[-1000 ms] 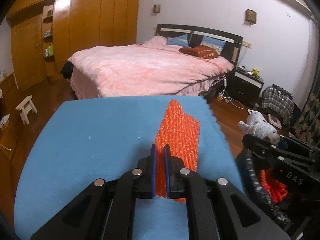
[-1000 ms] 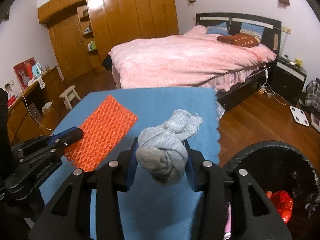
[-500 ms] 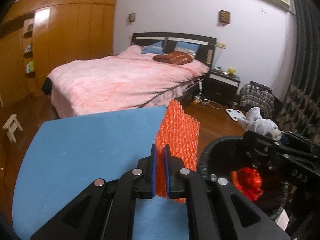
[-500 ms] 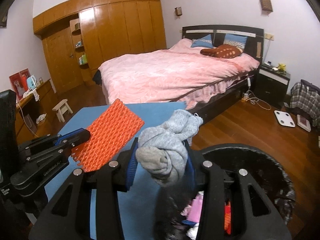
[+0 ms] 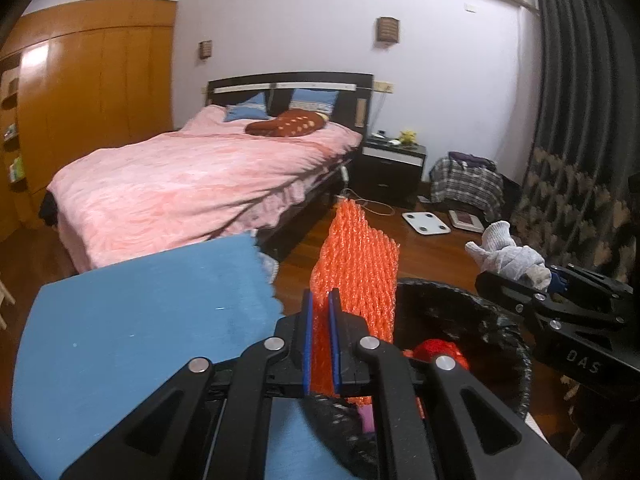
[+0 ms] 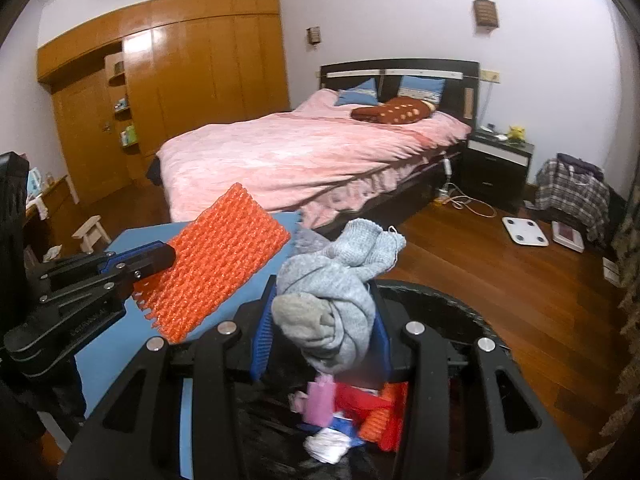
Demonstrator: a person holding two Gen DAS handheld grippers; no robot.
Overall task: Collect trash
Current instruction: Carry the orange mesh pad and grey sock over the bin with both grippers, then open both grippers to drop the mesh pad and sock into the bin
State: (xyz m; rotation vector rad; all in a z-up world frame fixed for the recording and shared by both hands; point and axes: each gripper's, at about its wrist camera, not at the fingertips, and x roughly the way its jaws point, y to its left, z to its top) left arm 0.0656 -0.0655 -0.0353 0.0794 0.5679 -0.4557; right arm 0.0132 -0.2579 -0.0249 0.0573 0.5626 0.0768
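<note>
My left gripper (image 5: pixel 321 340) is shut on an orange foam net (image 5: pixel 360 268) and holds it upright over the near rim of the black trash bin (image 5: pixel 496 332). The net also shows in the right wrist view (image 6: pixel 216 268), with the left gripper (image 6: pixel 156 260) beside it. My right gripper (image 6: pixel 320 336) is shut on a balled grey sock (image 6: pixel 340 280) above the bin (image 6: pixel 452 308). The sock also shows in the left wrist view (image 5: pixel 508 256). The bin holds red, pink and white trash (image 6: pixel 352 412).
A blue table (image 5: pixel 140 320) lies left of the bin. A pink bed (image 5: pixel 192 184) stands behind it, with a dark nightstand (image 5: pixel 392 168). A white scale (image 5: pixel 426 222) and a plaid bag (image 5: pixel 466 180) sit on the wooden floor. A dark curtain (image 5: pixel 580 120) hangs at the right.
Both grippers have moved right, off the blue table and over the trash bin, still holding the net and the sock. The bin's contents have come into view.
</note>
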